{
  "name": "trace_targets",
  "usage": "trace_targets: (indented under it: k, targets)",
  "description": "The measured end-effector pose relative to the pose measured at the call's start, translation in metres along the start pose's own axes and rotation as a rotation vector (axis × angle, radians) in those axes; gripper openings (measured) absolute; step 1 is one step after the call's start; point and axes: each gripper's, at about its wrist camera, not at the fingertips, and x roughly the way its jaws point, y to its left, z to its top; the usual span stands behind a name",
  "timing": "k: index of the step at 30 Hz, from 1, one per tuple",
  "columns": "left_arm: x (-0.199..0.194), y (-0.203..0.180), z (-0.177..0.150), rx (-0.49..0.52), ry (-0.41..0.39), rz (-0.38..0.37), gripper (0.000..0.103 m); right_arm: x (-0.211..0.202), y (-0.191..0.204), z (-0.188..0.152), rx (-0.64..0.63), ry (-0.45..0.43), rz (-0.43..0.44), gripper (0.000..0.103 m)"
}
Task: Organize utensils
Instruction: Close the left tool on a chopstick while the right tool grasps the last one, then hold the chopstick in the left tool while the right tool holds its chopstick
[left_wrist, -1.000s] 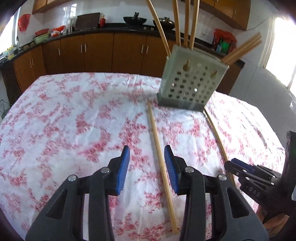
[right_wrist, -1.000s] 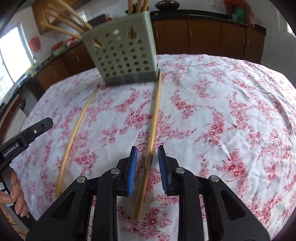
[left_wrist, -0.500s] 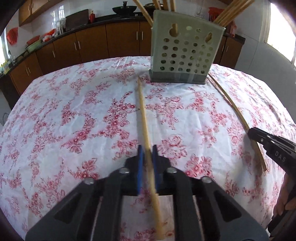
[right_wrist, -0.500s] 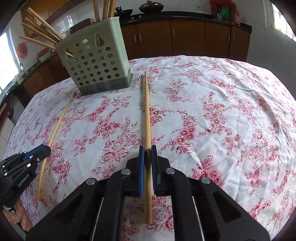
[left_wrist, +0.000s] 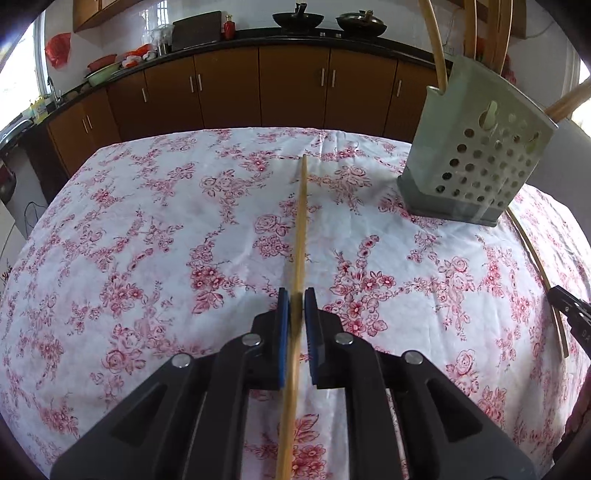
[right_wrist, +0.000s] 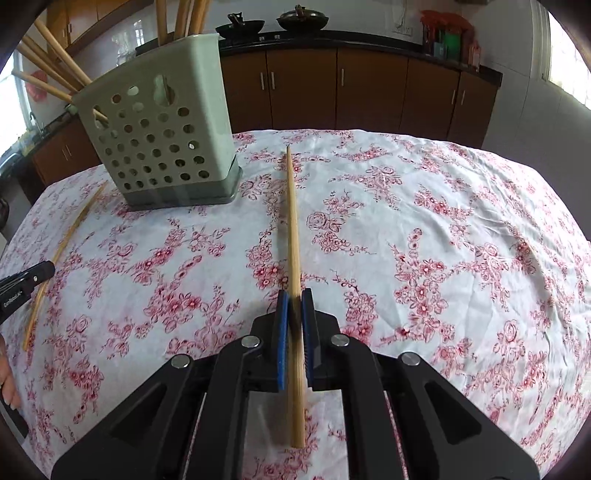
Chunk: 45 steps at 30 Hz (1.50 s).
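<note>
Both tongs have a chopstick each right now. The left tongs (left_wrist: 295, 306) are squeezed down on a long wooden chopstick (left_wrist: 301, 221), blue pads pressed against both sides of it with no gap to speak of. The stick runs straight ahead from the pads, its far tip pointing toward the back edge of the bench (left_wrist: 129, 221), and its near end trails back under the tongs out of the bottom of the view. It looks lifted a bit off the floral cloth, though I can't say how much.

Same deal on the other side: the right tongs (right_wrist: 294, 306) are clamped shut on a second chopstick (right_wrist: 293, 221), gripped closer to its thick end, which sticks out a little behind the pads. Its thin tip points forward, ending just right of the holder.

The green perforated utensil holder (right_wrist: 159, 140) stands upright on the bench, toward the far side. It already has a bunch of chopsticks (right_wrist: 55, 62) leaning out of its top in a few directions. From the left wrist view the holder (left_wrist: 476, 155) sits off to the right, well apart from the held stick.

In the left view, the right-hand stick shows as a thin curve (left_wrist: 535, 266) by the holder's base, with the other tongs' black tip (left_wrist: 569, 306) at the frame edge. Brown kitchen cabinets (left_wrist: 258, 85) run behind the bench.
</note>
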Motion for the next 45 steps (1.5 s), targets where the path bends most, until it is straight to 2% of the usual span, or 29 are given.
trace_targets:
  k: [9, 45]
  targets:
    - [0.002, 0.0029, -0.0005, -0.023, -0.001, -0.026, 0.012, 0.0014, -0.0049, 0.0008, 0.02, 0.0, 0.018, 0.008]
    - [0.0026, 0.0029, -0.0009, -0.028, -0.002, -0.027, 0.012, 0.0006, -0.0041, -0.0002, 0.02, 0.0, 0.017, 0.009]
